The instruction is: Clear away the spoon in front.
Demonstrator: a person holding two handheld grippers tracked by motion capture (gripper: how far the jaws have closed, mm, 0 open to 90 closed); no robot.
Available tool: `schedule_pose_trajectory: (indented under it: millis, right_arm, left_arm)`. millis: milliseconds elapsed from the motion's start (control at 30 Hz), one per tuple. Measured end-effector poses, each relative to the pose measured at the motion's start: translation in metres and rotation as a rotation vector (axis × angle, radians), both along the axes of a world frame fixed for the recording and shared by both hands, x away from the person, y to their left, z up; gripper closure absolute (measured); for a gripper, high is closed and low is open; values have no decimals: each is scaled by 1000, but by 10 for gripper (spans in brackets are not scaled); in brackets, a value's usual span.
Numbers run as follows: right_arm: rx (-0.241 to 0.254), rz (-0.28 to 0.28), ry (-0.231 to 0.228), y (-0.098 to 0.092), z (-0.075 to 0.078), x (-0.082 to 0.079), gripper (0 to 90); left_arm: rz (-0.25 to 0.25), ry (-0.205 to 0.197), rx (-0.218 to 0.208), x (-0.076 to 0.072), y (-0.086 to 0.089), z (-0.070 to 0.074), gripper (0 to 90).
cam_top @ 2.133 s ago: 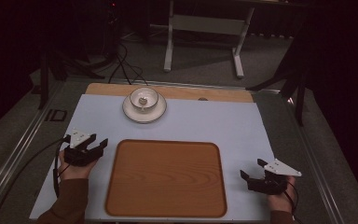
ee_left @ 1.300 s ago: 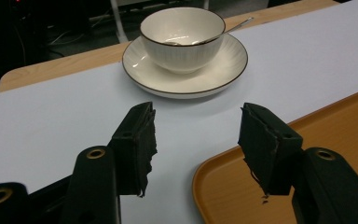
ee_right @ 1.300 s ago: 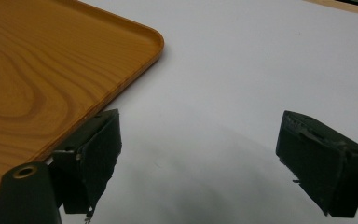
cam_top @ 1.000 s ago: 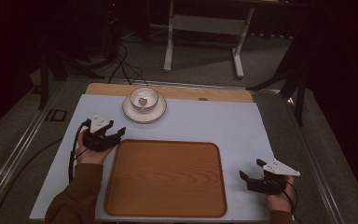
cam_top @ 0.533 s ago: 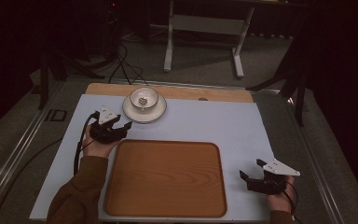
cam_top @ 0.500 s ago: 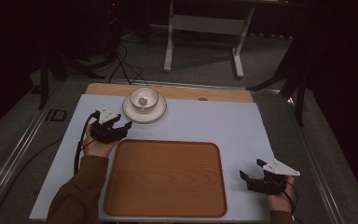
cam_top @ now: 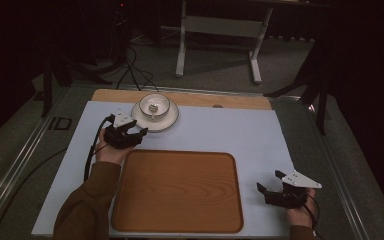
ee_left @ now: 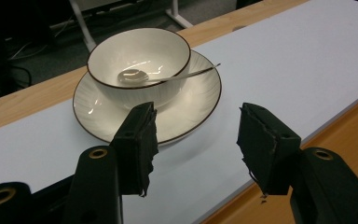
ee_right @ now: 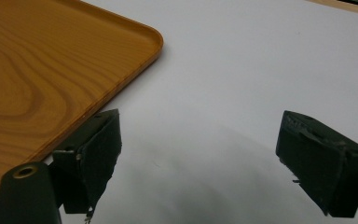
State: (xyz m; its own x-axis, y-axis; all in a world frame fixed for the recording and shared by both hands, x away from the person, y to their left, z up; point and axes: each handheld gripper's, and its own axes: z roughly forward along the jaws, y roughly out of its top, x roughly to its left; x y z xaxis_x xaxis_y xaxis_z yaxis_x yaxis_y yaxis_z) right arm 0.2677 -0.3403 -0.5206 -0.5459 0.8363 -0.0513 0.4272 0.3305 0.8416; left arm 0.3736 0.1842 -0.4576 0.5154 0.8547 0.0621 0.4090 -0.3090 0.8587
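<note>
1. The right tongs (cam_top: 276,190) rest on the counter (cam_top: 240,130) near the person, just beside the tray's right edge. Their jaws are wide apart and hold nothing.
2. The wooden tray (cam_top: 177,190) lies flat in the middle. Nothing is on it.
3. The left tongs (cam_top: 130,134) are farther out, just past the tray's far left corner. Their jaws are apart too, and they point at the plate (ee_left: 193,109).
4. The white bowl (ee_left: 140,63) sits on the plate near the far edge, with a spoon (ee_left: 168,74) in it.
5. I think the job has just begun: nothing is grabbed yet. The bowl and plate probably must go onto the tray.
</note>
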Motion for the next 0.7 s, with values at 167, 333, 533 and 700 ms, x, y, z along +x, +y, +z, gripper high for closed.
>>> schedule_pose_trajectory:
  millis: [167,333,533,700]
  right_arm:
    - [0,1,0,0,0,0,139]
    - [1,1,0,0,0,1,139]
    - [-2,1,3,0,0,0,139]
    - [-1,2,3,0,0,1,139]
  left_arm:
    - [-5,5,-1,5,-3,-1,462]
    - [-5,-11,27,10,-7,1,464]
    - [-10,-19,42,17,-11,2,486]
    - [-32,-16,48,24,-15,3,504]
